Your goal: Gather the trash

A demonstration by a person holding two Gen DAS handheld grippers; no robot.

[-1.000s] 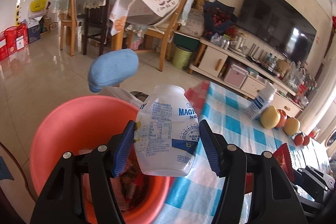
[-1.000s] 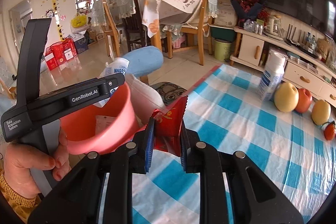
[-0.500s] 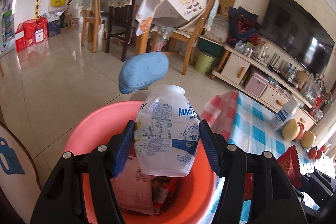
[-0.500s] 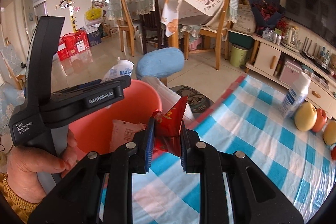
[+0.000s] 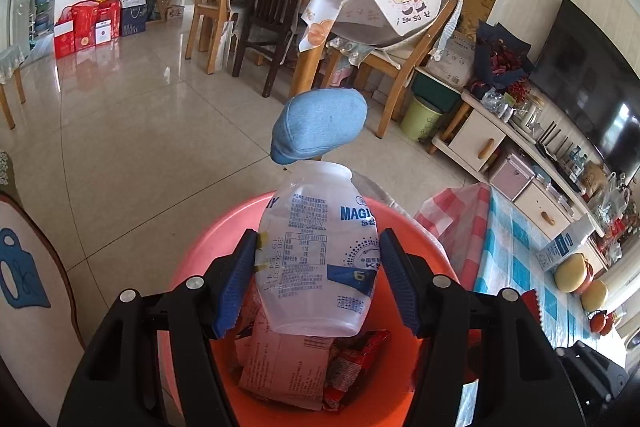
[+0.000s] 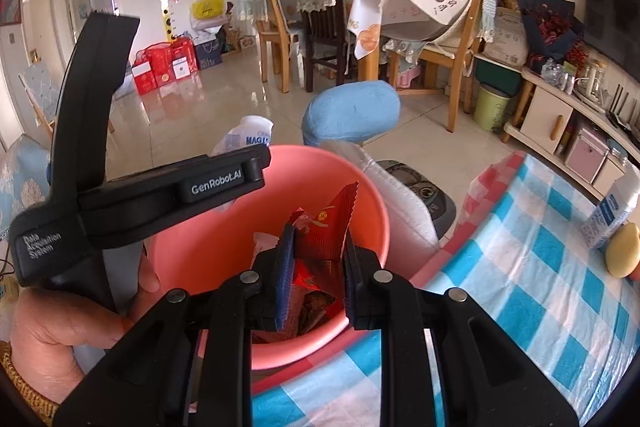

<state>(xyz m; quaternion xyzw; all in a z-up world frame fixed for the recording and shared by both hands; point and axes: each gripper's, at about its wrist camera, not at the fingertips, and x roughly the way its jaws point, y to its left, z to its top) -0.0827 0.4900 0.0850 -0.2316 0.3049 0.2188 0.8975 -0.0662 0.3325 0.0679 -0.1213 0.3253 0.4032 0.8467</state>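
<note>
Plastic bottle (image 5: 318, 259) upright, clamped in left gripper (image 5: 318, 279) directly above pink bucket (image 5: 200, 251); right gripper (image 6: 316, 259) pinches red wrapper (image 6: 324, 231) over same bucket, both drop-ready.

R hand-held gripper (image 6: 316, 267) clamps red wrapper (image 6: 324, 239) | over pink bucket (image 6: 208, 251) | L hand-held gripper (image 6: 240, 179) w/ bottle (image 6: 248, 137) alongside

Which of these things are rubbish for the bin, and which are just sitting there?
Part of the job:
- plastic bottle, held by the left gripper over the orange bin
- red wrapper, held by the right gripper over the bin
- wrappers already inside

Just lying about:
- fruit on the checked tablecloth
- white spray can
- blue cap
- green pail
</note>
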